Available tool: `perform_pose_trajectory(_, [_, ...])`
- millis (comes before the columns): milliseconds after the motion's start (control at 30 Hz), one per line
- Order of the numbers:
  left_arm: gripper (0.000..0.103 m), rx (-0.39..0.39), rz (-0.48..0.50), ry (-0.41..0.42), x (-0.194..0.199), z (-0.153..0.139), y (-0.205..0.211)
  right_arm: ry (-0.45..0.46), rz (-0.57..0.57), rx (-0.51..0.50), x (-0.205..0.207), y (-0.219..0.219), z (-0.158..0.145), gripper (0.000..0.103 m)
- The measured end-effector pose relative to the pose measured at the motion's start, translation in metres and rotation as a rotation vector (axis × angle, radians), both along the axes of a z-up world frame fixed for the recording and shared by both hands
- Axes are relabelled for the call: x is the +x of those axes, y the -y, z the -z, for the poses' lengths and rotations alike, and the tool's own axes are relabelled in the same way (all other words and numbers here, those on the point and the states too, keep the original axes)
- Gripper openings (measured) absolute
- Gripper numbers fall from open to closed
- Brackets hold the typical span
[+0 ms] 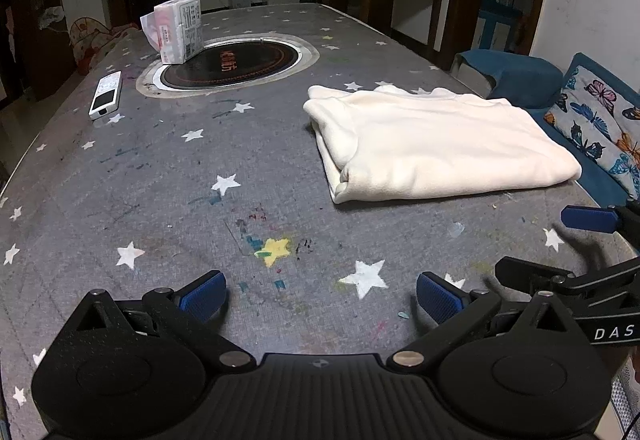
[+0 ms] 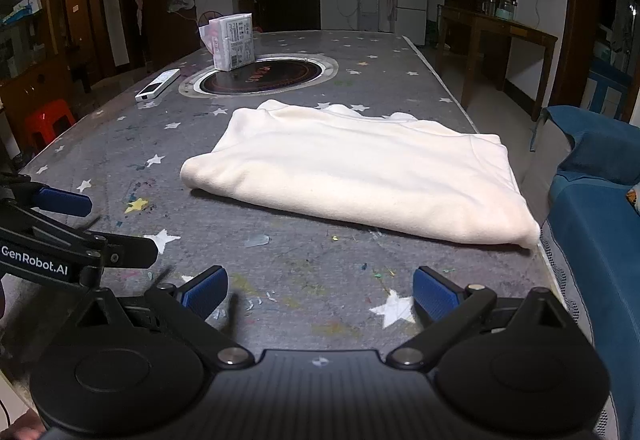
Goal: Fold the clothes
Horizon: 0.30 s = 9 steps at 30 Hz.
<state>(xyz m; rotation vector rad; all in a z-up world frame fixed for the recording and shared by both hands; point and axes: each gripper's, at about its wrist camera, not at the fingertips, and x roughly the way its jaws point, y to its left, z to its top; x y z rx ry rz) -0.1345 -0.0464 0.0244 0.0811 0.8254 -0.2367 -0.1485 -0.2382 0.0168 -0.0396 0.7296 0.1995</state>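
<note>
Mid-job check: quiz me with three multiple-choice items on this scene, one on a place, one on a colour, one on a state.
1. Where does the remote lie?
A. On the garment
B. Beside the round cooktop
C. On the sofa

2. What colour is the folded garment?
A. Cream
B. Red
C. Black

3. How do both grippers stand?
A. Shut on cloth
B. Open, empty
C. Out of view

Answers: B, the remote lies by the round cooktop; A, the folded garment is cream; B, left gripper and right gripper gape with nothing between.

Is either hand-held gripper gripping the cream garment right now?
No: the cream garment lies folded on the table, apart from both open hand-held grippers.
</note>
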Motion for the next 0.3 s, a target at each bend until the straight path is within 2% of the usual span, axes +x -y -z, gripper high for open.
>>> perform_pose_trajectory(300, [0.103,-0.002,-0.007,0.010,0.0017,-0.0028,-0.0002,0.001,-0.004,-0.001,-0.0005,-0.0019,0.0001,0.100])
